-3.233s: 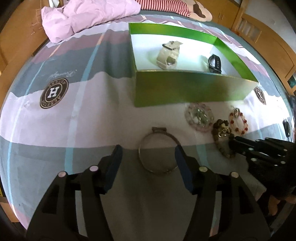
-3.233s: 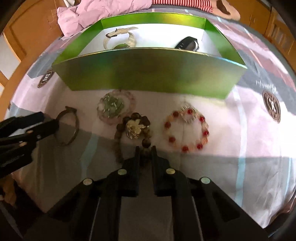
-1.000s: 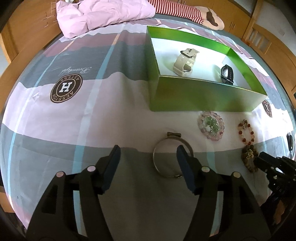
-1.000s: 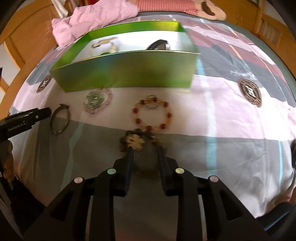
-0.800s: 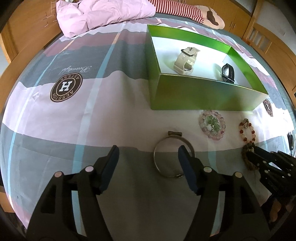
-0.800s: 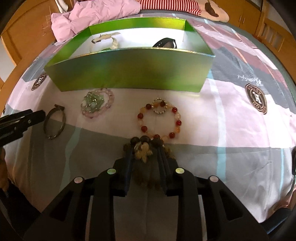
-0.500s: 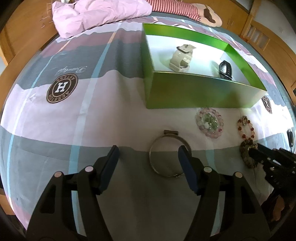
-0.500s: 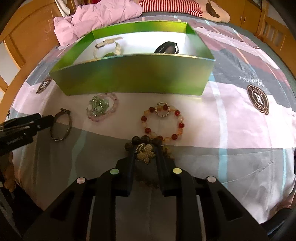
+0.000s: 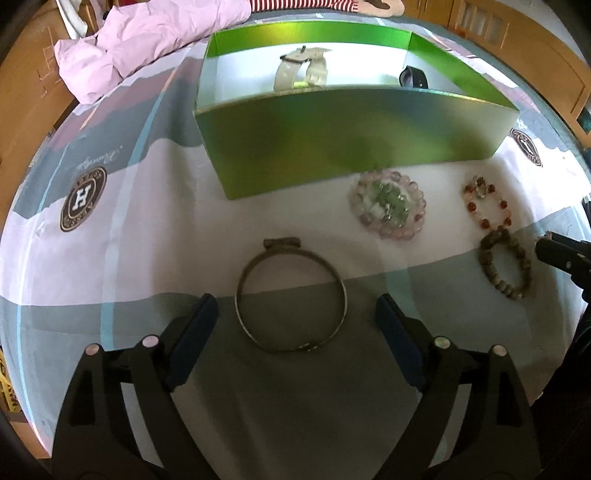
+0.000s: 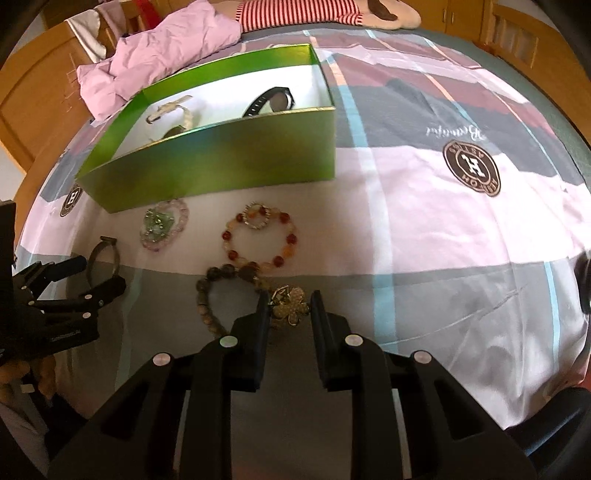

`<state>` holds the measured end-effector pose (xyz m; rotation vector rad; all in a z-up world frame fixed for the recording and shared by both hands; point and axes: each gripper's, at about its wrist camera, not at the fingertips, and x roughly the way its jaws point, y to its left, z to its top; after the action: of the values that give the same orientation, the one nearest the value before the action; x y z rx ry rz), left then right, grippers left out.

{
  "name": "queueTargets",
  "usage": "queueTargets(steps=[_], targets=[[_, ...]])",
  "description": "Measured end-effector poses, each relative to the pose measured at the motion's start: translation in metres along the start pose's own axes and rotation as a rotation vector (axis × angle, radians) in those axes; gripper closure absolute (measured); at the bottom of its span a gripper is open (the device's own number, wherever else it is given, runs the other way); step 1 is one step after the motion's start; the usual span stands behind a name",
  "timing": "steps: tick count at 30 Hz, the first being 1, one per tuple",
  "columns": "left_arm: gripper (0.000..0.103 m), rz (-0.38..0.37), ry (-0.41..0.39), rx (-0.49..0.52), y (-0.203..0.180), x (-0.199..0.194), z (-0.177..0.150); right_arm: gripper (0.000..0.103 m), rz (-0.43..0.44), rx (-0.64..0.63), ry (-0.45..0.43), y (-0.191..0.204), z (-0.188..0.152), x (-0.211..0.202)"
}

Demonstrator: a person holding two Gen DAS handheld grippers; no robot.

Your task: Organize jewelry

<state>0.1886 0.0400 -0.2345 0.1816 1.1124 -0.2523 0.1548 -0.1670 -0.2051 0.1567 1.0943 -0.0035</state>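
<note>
A green box [image 9: 354, 144] holds a cream watch [image 9: 301, 70] and a black watch [image 9: 413, 77]. In front of it lie a metal bangle [image 9: 291, 299], a pink-green bead bracelet [image 9: 388, 205], a red bead bracelet [image 9: 487, 206] and a brown bead bracelet [image 9: 506, 264]. My left gripper [image 9: 295, 314] is open, its fingers either side of the bangle. My right gripper [image 10: 288, 306] is shut on a gold flower brooch [image 10: 290, 304], next to the brown bead bracelet [image 10: 221, 291]. The box [image 10: 221, 162], the red bracelet [image 10: 258, 236] and the bangle [image 10: 101, 258] also show in the right wrist view.
Everything lies on a bed with a pink and grey sheet [image 10: 443, 229] with round logos. A pink crumpled cloth [image 9: 147, 40] and a striped plush toy [image 10: 325, 11] lie behind the box. Wooden furniture [image 9: 22, 88] surrounds the bed.
My right gripper has pulled the flower brooch off to the right of the brown bracelet, which now lies spread out. My left gripper has moved closer over the bangle, still open.
</note>
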Motion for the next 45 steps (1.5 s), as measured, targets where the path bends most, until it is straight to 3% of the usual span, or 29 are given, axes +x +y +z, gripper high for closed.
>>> queueTargets(steps=[3,4,10,13,17,23,25,27,34,45], targets=[[0.042,-0.008,-0.017,-0.023,0.004,-0.003,0.001,0.081,-0.004,0.006,0.002,-0.004,-0.002,0.001],[0.042,-0.011,-0.021,-0.031,0.007,-0.004,0.001,0.081,-0.003,0.010,0.003,-0.005,-0.002,0.000],[0.043,-0.063,-0.058,-0.056,0.009,-0.018,0.002,0.081,-0.015,0.032,-0.009,-0.018,-0.003,-0.004],[0.042,-0.129,-0.083,-0.010,-0.007,-0.033,-0.003,0.081,-0.037,0.036,-0.008,-0.025,-0.004,-0.004],[0.042,-0.165,-0.068,0.050,-0.029,-0.033,-0.013,0.081,-0.063,0.052,0.009,-0.036,-0.009,0.002],[0.041,-0.150,-0.038,0.091,-0.043,-0.023,-0.019,0.079,-0.051,0.036,0.013,-0.043,-0.016,0.005],[0.028,-0.134,-0.045,0.089,-0.041,-0.023,-0.018,0.065,-0.024,0.023,0.016,-0.043,-0.017,0.004],[0.026,-0.124,-0.055,0.079,-0.038,-0.025,-0.019,0.061,-0.015,0.006,0.012,-0.042,-0.021,0.002],[0.022,-0.115,-0.041,0.079,-0.038,-0.021,-0.019,0.061,-0.013,-0.006,0.008,-0.043,-0.023,0.003],[0.022,-0.084,-0.059,0.029,-0.035,-0.017,-0.020,0.061,-0.105,-0.055,-0.034,-0.027,-0.019,0.003]])
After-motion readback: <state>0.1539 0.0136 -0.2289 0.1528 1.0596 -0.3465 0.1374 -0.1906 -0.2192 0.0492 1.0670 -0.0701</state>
